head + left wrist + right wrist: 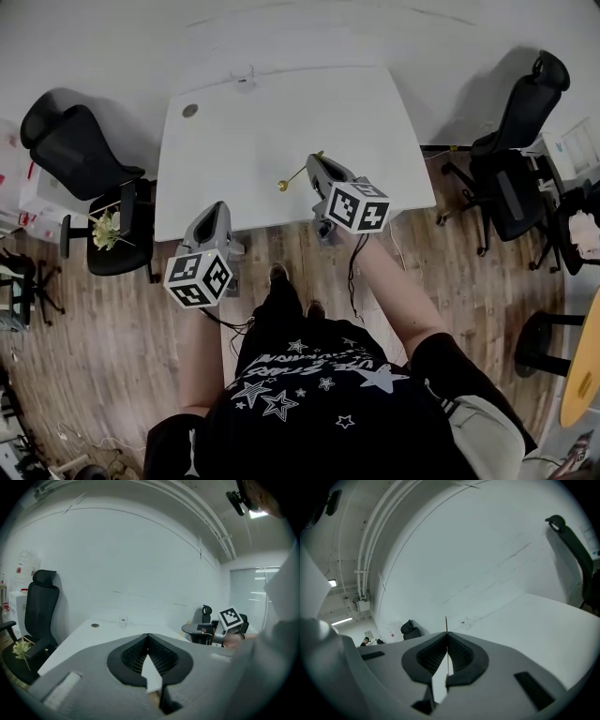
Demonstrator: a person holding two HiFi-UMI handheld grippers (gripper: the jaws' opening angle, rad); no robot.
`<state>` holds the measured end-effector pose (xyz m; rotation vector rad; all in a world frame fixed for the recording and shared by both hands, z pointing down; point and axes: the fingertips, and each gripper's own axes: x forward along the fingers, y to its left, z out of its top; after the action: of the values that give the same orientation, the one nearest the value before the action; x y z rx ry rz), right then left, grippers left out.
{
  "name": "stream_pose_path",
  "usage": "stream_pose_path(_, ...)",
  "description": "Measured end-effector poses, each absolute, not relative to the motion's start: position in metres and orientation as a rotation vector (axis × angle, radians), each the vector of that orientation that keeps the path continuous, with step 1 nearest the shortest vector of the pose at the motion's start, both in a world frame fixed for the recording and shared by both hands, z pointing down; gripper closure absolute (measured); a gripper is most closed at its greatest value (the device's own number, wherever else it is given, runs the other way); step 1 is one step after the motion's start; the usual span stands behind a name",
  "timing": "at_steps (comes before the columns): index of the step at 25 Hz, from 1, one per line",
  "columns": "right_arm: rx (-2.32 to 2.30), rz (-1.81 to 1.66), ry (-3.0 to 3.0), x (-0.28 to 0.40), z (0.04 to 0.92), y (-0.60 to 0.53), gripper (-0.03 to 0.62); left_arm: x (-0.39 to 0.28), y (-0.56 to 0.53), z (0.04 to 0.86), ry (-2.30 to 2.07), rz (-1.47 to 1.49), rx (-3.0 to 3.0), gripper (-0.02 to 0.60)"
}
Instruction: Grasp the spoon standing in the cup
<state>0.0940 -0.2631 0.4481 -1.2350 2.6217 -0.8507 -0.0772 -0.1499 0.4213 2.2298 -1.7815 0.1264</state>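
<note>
Pinching the gold spoon (297,173) between its clenched jaws, the right gripper (313,161) sits just right of the head view's centre, over the near part of the white table (244,141). The spoon's bowl points to the lower left, and its handle end sticks out to the upper right of the jaw tips. In the right gripper view the spoon (446,625) shows as a thin upright line squeezed between the pads, its tip poking above them. The left gripper (217,206) — lower left of centre, at the table's near edge — grasps nothing; its own view shows the left gripper (148,635) with jaw tips pressed together. The small clear cup (246,75) stands at the table's far edge, upper middle of the frame — well apart from the spoon and both grippers.
</note>
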Motion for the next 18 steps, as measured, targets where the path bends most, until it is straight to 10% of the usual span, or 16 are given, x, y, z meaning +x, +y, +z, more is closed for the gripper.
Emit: stream_pose_path(18,-1.265,-0.812,2.708,0.084,0.473,-0.228,0.580,-0.076,-0.119,0.453,-1.706,0.130,2.217,0.574)
